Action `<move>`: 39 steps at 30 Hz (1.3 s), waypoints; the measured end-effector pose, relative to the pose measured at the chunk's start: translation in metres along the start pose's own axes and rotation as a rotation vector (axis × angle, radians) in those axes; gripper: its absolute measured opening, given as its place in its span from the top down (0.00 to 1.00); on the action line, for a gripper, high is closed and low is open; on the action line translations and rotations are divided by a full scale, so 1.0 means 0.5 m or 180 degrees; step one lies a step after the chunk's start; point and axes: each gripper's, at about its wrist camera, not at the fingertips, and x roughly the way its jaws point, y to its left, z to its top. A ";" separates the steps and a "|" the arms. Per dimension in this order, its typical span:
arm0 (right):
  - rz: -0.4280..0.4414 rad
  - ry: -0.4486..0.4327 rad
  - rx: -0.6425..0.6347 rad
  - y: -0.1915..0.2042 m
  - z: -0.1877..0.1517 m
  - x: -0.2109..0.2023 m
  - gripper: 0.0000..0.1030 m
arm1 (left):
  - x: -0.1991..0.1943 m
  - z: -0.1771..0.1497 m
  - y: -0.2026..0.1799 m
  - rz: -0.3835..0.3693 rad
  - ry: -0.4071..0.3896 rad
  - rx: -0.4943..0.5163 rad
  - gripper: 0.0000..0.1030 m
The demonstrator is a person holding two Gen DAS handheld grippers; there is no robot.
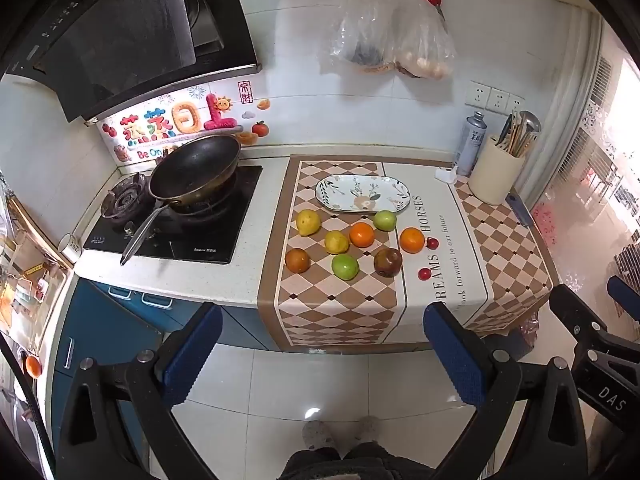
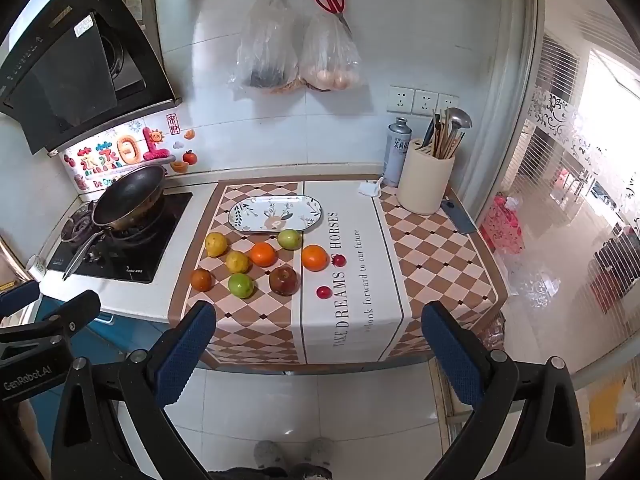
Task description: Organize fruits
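**Friend:** Where are you starting from?

**Me:** Standing back from the tabletop (image 2: pixel 436 264). My left hand-held gripper (image 1: pixel 320 352) and my right hand-held gripper (image 2: pixel 318 350) are both spread wide with nothing between the pads, hanging over the floor short of the front edge. I haven't touched a fruit yet.

**Friend:** And the fruit?

**Me:** Loose on the checked runner (image 2: pixel 256 332), just in front of the patterned plate (image 2: pixel 276 213), which has nothing on it. Two yellow ones (image 2: pixel 216 244), two oranges (image 2: pixel 315 257), two green ones (image 2: pixel 241 285), a brownish orange fruit (image 2: pixel 201 279), a dark reddish apple (image 2: pixel 283 281), and two small red cherries (image 2: pixel 323 291) a little to the right.

**Friend:** What worries you?

**Me:** Everything is round. If I close off-centre, a fruit could squirt out and roll, and the nearest ones lie not far from where the runner drops over the edge. The cherries are the worst, I think: so small that the pads may push them along rather than catch them. The middle fruits lie close together, so reaching for one could nudge its neighbour.

**Friend:** Anything else?

**Me:** The pan (image 2: pixel 130 200) handle juts out on the left, so my left arm should stay clear of it. And a fruit set down too near the plate's shallow rim may roll off again.
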 end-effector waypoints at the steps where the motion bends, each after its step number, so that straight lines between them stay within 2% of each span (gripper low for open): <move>1: -0.0005 0.0012 -0.0004 0.001 0.000 0.001 0.00 | 0.000 0.000 0.001 -0.0027 -0.0009 -0.0018 0.00; 39: 0.0060 -0.0025 -0.0003 0.013 0.005 -0.018 0.00 | -0.017 0.005 0.002 -0.0004 -0.0051 -0.0011 0.00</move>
